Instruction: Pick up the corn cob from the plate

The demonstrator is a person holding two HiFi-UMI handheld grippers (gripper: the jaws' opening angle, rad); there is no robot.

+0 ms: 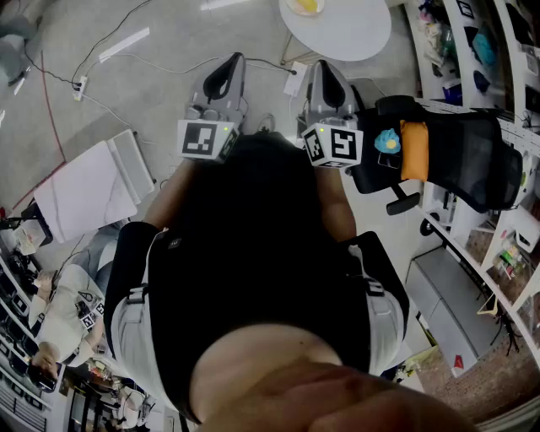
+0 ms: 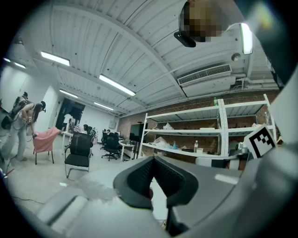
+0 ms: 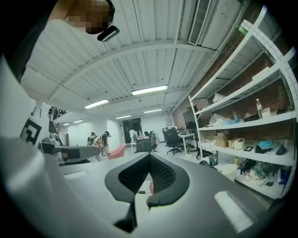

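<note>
In the head view a white round table (image 1: 359,35) stands far ahead on the floor. On it a plate (image 1: 292,10) holds a yellow thing that looks like the corn cob (image 1: 306,5), cut off by the top edge. Both grippers are held level in front of the person's chest, well short of the table. My left gripper (image 1: 234,59) (image 2: 152,158) has its black jaws together at the tips with nothing between them. My right gripper (image 1: 326,65) (image 3: 149,155) is likewise shut and empty. Neither gripper view shows the corn or the plate.
A black office chair (image 1: 472,160) with an orange cushion and a blue object stands at the right. Shelving (image 1: 506,253) runs down the right side. White flat panels (image 1: 93,190) lie on the floor at the left. Cables and a power strip (image 1: 80,84) cross the grey floor ahead.
</note>
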